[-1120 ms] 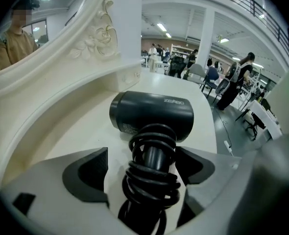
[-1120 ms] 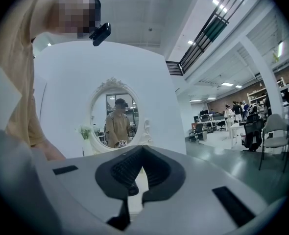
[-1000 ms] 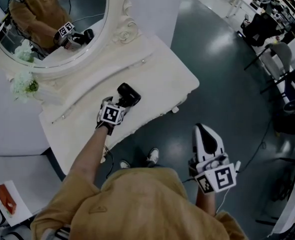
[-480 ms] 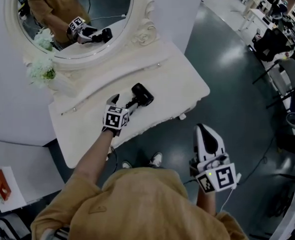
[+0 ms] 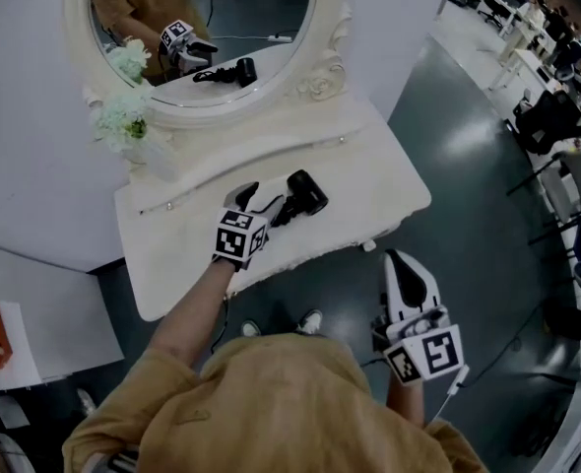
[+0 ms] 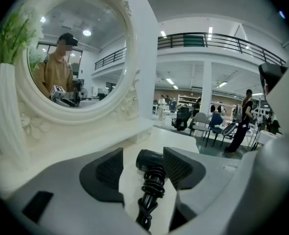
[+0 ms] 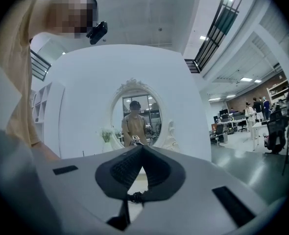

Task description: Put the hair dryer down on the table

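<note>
- Right gripper (image 5: 401,264) hangs low at the person's side over the floor, its jaws pressed together on nothing, well apart from the work
- Left gripper (image 5: 254,205) sits over the front of the surface, its jaws spread but closing, neither pad clamping anything
- The black hair dryer with its cord coiled round the handle (image 6: 151,161) lies on the white dressing-table surface (image 5: 369,180) between those jaws, its long axis along their line, head pointing away
- Beyond stands the oval mirror in a carved white frame (image 5: 325,67)
</note>
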`<act>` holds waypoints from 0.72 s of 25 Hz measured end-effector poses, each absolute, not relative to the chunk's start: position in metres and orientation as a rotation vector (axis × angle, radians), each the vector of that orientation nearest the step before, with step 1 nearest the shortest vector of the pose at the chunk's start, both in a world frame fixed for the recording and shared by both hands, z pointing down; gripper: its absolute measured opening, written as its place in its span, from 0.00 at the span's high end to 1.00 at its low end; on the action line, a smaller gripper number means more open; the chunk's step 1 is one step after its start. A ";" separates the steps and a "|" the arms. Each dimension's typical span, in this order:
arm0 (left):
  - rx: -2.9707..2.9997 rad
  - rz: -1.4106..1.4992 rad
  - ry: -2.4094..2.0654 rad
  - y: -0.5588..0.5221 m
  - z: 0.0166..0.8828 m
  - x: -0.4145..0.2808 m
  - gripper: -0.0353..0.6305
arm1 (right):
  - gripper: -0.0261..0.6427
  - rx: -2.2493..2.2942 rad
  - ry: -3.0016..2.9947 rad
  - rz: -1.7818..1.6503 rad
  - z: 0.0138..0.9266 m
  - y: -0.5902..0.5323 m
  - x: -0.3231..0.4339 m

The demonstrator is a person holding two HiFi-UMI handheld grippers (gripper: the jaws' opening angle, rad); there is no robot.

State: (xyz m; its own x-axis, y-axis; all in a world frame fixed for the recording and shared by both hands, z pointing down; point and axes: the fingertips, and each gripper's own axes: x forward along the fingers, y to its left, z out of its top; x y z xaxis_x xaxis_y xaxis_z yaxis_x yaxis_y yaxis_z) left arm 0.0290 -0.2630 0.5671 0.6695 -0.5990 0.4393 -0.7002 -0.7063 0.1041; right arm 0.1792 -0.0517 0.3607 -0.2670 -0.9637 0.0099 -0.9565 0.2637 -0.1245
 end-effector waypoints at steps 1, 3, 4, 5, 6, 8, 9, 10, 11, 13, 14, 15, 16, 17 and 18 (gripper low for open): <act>2.621 0.542 -1.054 -0.264 0.562 0.024 0.59 | 0.96 -1.851 2.453 -0.162 0.360 -0.054 0.175; 2.610 0.531 -1.060 -0.265 0.558 0.016 0.73 | 0.96 -1.839 2.470 -0.164 0.359 -0.057 0.167; 2.601 0.529 -1.064 -0.265 0.558 0.012 0.79 | 0.96 -1.835 2.477 -0.164 0.359 -0.059 0.163; 2.590 0.528 -1.071 -0.266 0.559 0.008 0.84 | 0.96 -1.831 2.483 -0.162 0.359 -0.060 0.161; 2.580 0.525 -1.079 -0.267 0.559 0.004 0.89 | 0.96 -1.827 2.488 -0.160 0.359 -0.061 0.158; 2.572 0.513 -1.094 -0.267 0.556 0.000 0.94 | 0.96 -1.822 2.499 -0.156 0.358 -0.063 0.154; 2.577 0.507 -1.102 -0.268 0.551 -0.001 0.94 | 0.96 -1.820 2.503 -0.153 0.357 -0.064 0.153; 2.587 0.503 -1.110 -0.268 0.546 -0.002 0.94 | 0.96 -1.820 2.506 -0.149 0.357 -0.065 0.153; 2.599 0.498 -1.118 -0.268 0.539 -0.002 0.94 | 0.96 -1.820 2.507 -0.146 0.356 -0.065 0.152; 2.626 0.478 -1.128 -0.268 0.522 -0.002 0.94 | 0.96 -1.822 2.506 -0.141 0.354 -0.067 0.153; 2.644 0.462 -1.133 -0.268 0.512 -0.002 0.94 | 0.96 -1.823 2.504 -0.135 0.352 -0.068 0.153; 2.667 0.442 -1.138 -0.267 0.501 -0.002 0.94 | 0.96 -1.824 2.502 -0.128 0.351 -0.069 0.155; 2.694 0.421 -1.145 -0.266 0.489 -0.002 0.94 | 0.96 -1.825 2.499 -0.121 0.350 -0.070 0.156; 2.723 0.399 -1.152 -0.265 0.477 -0.002 0.94 | 0.96 -1.826 2.494 -0.114 0.348 -0.072 0.158; 2.752 0.378 -1.160 -0.264 0.465 -0.002 0.94 | 0.96 -1.826 2.489 -0.109 0.347 -0.074 0.161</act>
